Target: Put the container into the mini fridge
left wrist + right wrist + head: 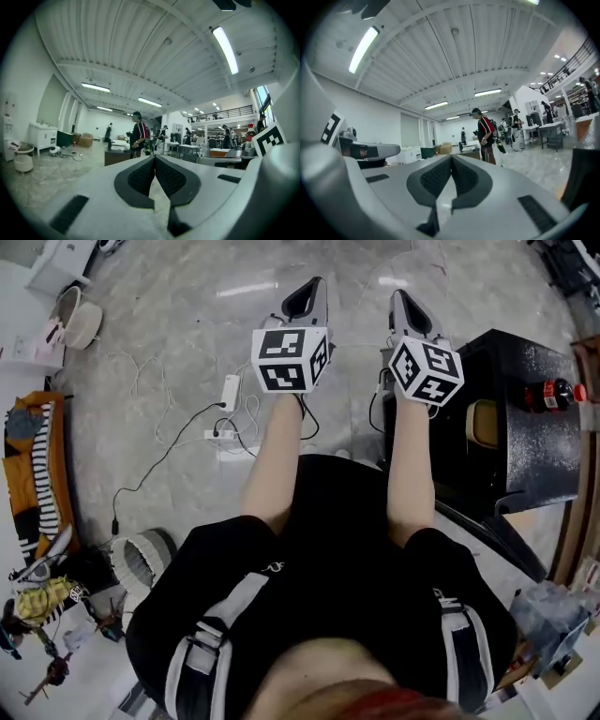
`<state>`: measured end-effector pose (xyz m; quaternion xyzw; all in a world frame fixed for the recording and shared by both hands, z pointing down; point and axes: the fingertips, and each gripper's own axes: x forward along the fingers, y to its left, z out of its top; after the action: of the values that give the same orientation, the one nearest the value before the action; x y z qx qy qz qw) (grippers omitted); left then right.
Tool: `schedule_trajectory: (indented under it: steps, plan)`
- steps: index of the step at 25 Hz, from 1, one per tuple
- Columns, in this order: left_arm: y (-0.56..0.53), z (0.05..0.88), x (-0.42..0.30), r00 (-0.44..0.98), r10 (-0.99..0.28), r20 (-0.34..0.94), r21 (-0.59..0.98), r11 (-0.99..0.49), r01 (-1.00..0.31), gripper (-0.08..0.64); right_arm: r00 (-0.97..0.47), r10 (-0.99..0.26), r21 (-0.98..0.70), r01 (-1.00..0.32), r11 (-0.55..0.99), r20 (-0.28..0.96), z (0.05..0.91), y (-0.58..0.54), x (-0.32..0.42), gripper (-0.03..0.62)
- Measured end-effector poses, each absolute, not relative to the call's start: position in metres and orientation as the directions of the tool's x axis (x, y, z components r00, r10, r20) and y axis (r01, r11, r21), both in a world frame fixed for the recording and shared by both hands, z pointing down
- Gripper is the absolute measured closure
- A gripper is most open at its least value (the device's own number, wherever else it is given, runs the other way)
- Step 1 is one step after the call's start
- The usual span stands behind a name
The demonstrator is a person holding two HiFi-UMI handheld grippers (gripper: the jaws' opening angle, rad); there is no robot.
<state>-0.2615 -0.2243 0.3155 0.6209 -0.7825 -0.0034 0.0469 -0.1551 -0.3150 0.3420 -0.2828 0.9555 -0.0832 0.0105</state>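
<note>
A white pot (82, 324) sat at the far left of the floor, above a heap of clutter (42, 521). Right of it lay a power strip (230, 392) with loose cables, well apart from the fridge and not in the way.

The left gripper (314, 287) was held out level over bare floor, its jaws closed tip to tip on nothing. The right gripper (401, 298), just beside it, was pinched together and empty too.

The black fridge (534, 456) stood at the right, with a cola bottle (551, 395) on top. A tan shape (485, 424) at its left side may have been the container, but I could not tell whether it sat inside. With neither gripper carrying anything, the task looked either unstarted or already finished.
</note>
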Motion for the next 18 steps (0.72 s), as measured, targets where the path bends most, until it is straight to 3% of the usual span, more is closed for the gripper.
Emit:
schedule_trajectory:
  steps: [7,18]
  plan:
    - [-0.199,0.282,-0.296,-0.342,-0.94,0.0,0.05,0.341,-0.939,0.552,-0.886,-0.457,-0.099,-0.449,0.888,-0.078,0.284,-0.303,-0.189,0.58]
    - [-0.21,0.267,-0.29,-0.323,-0.946,-0.027,0.046,0.322,-0.946,0.552,-0.895,-0.44,-0.081,-0.434,0.897,-0.077,0.276,-0.307,-0.189,0.581]
